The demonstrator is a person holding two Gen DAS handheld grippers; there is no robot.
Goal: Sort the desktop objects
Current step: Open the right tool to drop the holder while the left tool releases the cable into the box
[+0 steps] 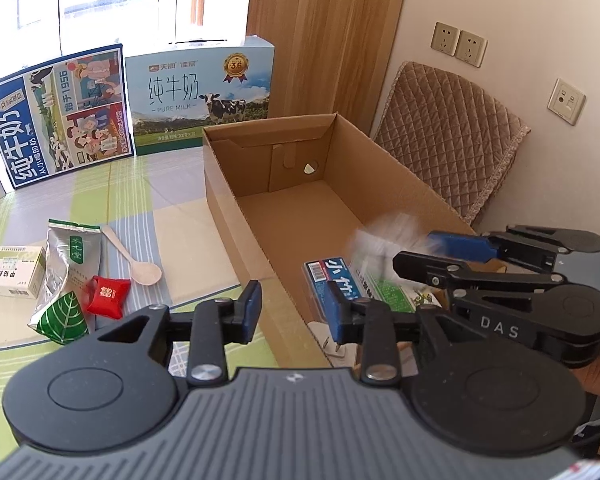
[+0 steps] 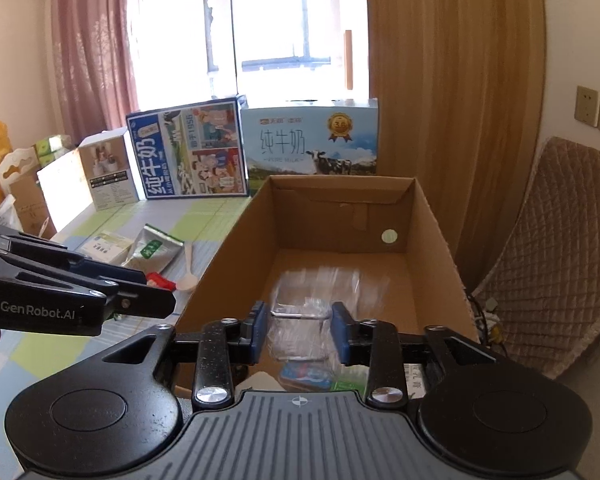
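An open cardboard box [image 1: 236,184] stands on the checked tablecloth. My left gripper [image 1: 294,312] hangs open over the box's near left wall with nothing between its pads. My right gripper [image 2: 300,332] is over the box's near end, jaws apart. A clear plastic packet [image 2: 308,308] shows blurred between its pads and looks loose. In the left wrist view the same packet [image 1: 380,242] is a white blur at the right gripper's [image 1: 414,250] tips. A blue packet [image 1: 332,284] and a green-white packet [image 1: 384,286] lie inside the box.
Left of the box lie a white medicine box [image 1: 12,270], a silver tea pouch [image 1: 74,256], a red pouch [image 1: 108,294], a pale spoon [image 1: 140,264] and a green leaf packet [image 1: 62,318]. Two milk cartons [image 1: 200,92] stand behind. A padded chair [image 1: 452,140] is on the right.
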